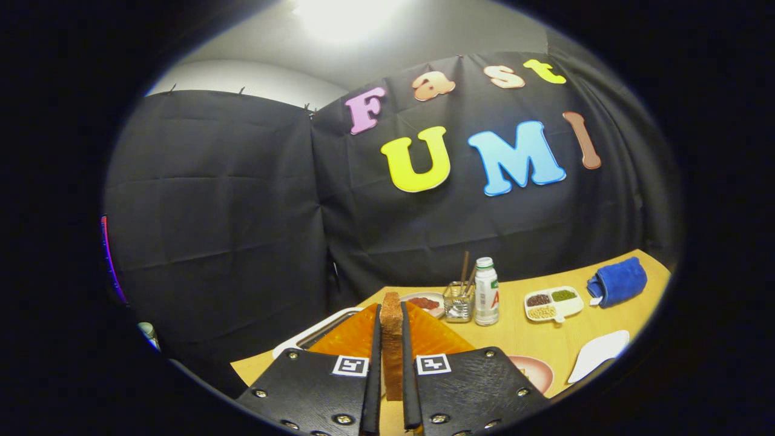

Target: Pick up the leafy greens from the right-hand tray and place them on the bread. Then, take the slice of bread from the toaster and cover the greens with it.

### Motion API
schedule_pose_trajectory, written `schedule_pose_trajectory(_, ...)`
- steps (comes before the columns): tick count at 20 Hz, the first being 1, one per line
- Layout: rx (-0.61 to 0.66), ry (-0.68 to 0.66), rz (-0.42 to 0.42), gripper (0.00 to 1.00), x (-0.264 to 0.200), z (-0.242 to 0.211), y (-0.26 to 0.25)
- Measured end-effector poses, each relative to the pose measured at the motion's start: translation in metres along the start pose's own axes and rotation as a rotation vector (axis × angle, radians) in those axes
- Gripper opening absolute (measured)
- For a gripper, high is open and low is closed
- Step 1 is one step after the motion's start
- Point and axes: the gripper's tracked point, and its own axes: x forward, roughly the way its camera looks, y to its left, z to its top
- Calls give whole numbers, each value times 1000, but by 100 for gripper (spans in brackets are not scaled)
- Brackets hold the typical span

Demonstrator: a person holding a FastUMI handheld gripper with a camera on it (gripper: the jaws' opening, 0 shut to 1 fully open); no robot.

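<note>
The tool (392,363) is closed narrowly on a slice of bread (392,339), which stands on edge between the two fingers with its crust end poking up past the fingertips; both fingers press flat against its faces, a hold that keeps the slice from flopping while it is carried. It sits lifted above the wooden surface (533,339), so by my judgement this is the toaster slice on its way to cover the greens. The greens, the bottom slice and the toaster I cannot make out here.

Furthest left, just behind the fingers, an orange mat (357,336) lies in a white-rimmed tray (315,333), with the held bread in front of it. Just right of the bread's top is a small plate with something red (424,303) on it. Next stands a clear glass holder with sticks (458,300) and, touching close beside it, a white bottle with a green cap (486,290), both upright near the back of the surface, out of the working path. Further right lies a divided dish of beans (553,303), then a folded blue cloth (617,281) near the far corner. Nearer the tool on that side are a pinkish plate (536,372), partly hidden by the right finger's mount, and a white plate (599,354).
</note>
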Motion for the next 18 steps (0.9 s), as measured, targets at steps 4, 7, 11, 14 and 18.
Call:
schedule_pose_trajectory(4, 54, 93, -70, 15, -2, -45, -45)
schedule_pose_trajectory(7, 100, 137, -113, 15, -2, -70, -70)
schedule_pose_trajectory(11, 120, 153, -189, 15, -8, -88, -102)
schedule_pose_trajectory(14, 131, 169, -249, 9, -15, -100, -126)
schedule_pose_trajectory(18, 157, 208, -299, 9, -23, -120, -149)
